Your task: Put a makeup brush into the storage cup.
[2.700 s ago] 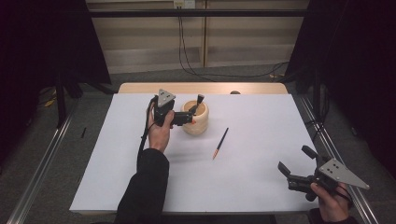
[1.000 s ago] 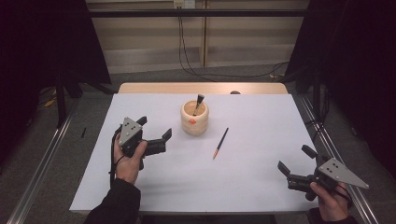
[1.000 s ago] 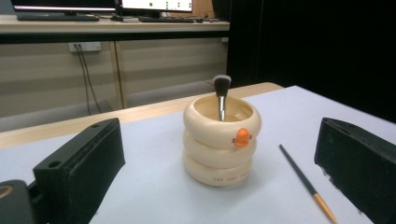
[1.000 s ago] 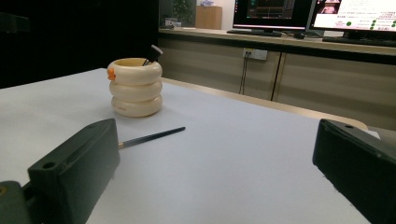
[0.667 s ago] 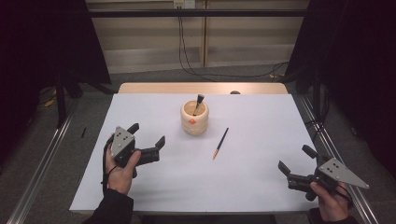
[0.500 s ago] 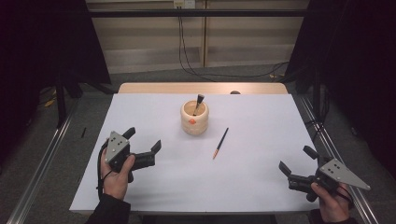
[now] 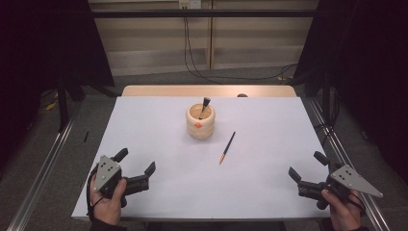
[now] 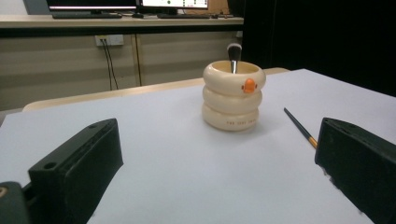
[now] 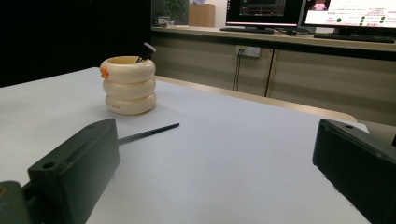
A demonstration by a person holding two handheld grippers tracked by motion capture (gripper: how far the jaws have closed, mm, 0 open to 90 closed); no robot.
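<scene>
Fingers (image 7: 150, 168) of the left gripper (image 7: 135, 161) spread wide with nothing between them, hovering just over the white bench (image 7: 269, 120) well to the near left of the cream holder (image 7: 200, 121). Held in a hand (image 7: 107, 202) at the bench's near-left corner, aimed up toward the holder. Fingers (image 7: 293, 174) of the right gripper (image 7: 307, 166) likewise wide apart and empty, well to the near right of the holder, gripped by a hand (image 7: 340, 214) at the near-right corner, with the grey three-cornered plate (image 7: 357, 181) on top.

Between the two, beyond both: holder upright, built like three stacked rings, an orange mark on its front, standing toward the far middle of the bench. One dark-handled brush (image 7: 205, 105) inside it, leaning, bristle end up above the rim. A second brush, a slim pencil-like one (image 7: 227, 147), lying flat just to the near right of the holder, apart from it, orange band at its nearer end.
</scene>
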